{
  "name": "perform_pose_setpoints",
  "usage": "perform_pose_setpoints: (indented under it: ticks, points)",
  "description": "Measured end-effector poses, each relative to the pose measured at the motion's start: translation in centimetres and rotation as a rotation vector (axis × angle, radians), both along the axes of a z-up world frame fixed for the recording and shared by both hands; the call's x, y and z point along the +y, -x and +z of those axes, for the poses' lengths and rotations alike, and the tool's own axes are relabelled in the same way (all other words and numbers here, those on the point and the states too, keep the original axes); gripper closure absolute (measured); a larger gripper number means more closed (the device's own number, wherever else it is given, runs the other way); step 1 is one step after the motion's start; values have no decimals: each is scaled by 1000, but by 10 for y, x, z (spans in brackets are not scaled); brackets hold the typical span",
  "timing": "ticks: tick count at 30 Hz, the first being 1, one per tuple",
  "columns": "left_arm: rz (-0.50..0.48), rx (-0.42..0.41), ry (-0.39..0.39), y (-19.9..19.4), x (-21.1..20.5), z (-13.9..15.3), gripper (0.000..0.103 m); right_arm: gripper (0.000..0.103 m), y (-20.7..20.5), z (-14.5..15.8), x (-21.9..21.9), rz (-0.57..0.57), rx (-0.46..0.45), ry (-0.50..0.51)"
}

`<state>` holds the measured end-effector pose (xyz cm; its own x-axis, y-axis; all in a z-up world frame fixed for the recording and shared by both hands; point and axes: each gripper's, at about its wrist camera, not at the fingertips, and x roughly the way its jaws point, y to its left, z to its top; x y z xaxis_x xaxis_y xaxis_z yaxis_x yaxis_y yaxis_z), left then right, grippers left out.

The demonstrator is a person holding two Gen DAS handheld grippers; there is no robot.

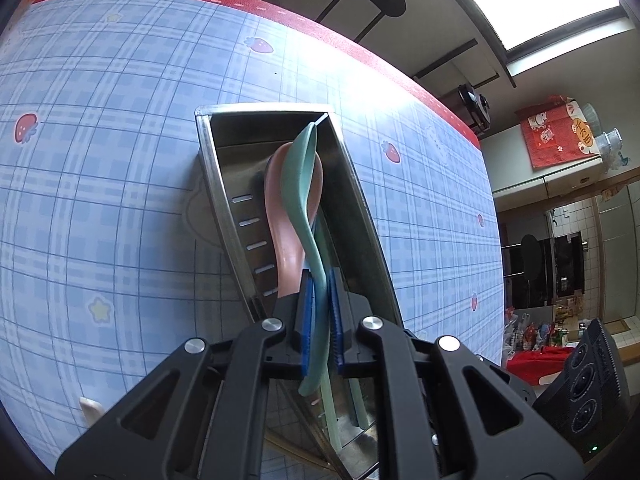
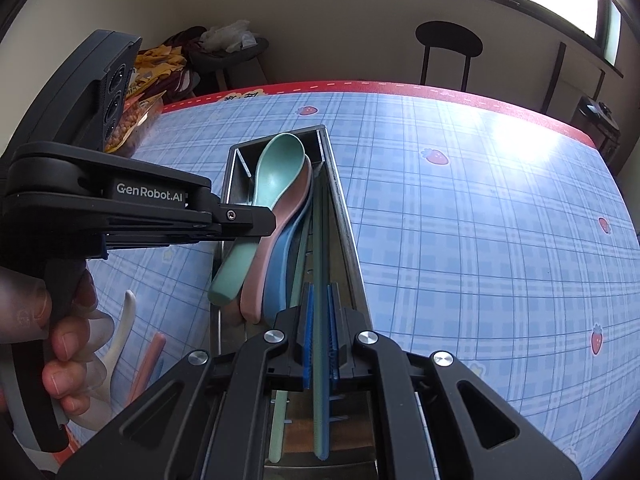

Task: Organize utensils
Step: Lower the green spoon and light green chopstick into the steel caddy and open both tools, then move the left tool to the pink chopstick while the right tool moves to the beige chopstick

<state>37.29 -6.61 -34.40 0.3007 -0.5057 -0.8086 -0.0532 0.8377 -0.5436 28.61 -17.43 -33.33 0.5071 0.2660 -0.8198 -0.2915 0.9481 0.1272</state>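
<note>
A long steel tray [image 1: 208, 160] [image 2: 340, 200] lies on the blue checked tablecloth. My left gripper [image 1: 318, 312] [image 2: 272, 220] is shut on the handle of a teal spoon [image 1: 300, 184] [image 2: 276, 172], which rests tilted on a pink spoon [image 1: 280, 240] [image 2: 280, 232] in the tray's wide compartment. A blue spoon [image 2: 280, 264] lies under the pink one. My right gripper [image 2: 320, 320] is shut on a green chopstick [image 2: 320, 400] over the narrow compartment, with a blue stick [image 2: 330, 400] tight beside it. Another pale green chopstick [image 2: 278, 424] lies in the tray.
Left of the tray, a white spoon [image 2: 120, 320] [image 1: 90, 406] and a pink chopstick [image 2: 148, 364] lie on the cloth. Snack bags [image 2: 136, 120] sit at the far left corner. A black stool [image 2: 448, 40] stands beyond the red table edge [image 2: 400, 86].
</note>
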Motion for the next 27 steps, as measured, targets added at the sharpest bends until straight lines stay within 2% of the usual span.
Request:
perform_pose_setpoints:
  ticks: [9,11,12,14,17,18,20,22,25,27]
  points:
    - [3,-54,-45,-1,10,20,80,60,10,17,-9,-33,-31,-3]
    - [-5,-80,-68,2,12,29,70,47,14,22,-13,-47,-39,-8]
    - [-8,-92,-82,4,14,34,67,43,16,24,-14,-53,-43,-11]
    - [-14,-119,-105,9,18,44,54,31,21,29,-18,-69,-51,-14]
    - [-15,-159,-149,20,24,59,41,18,28,35,-23,-81,-61,-31]
    - [-17,-169,-162,24,27,63,37,16,32,37,-24,-84,-63,-36]
    - [-13,-190,-192,33,33,72,18,10,39,38,-25,-88,-60,-44]
    - [-11,-208,-218,43,37,79,17,6,47,38,-27,-91,-55,-47]
    - [-8,-211,-261,57,45,85,7,6,61,37,-28,-95,-54,-43]
    - [-3,-216,-277,69,51,87,7,6,70,35,-28,-98,-56,-34]
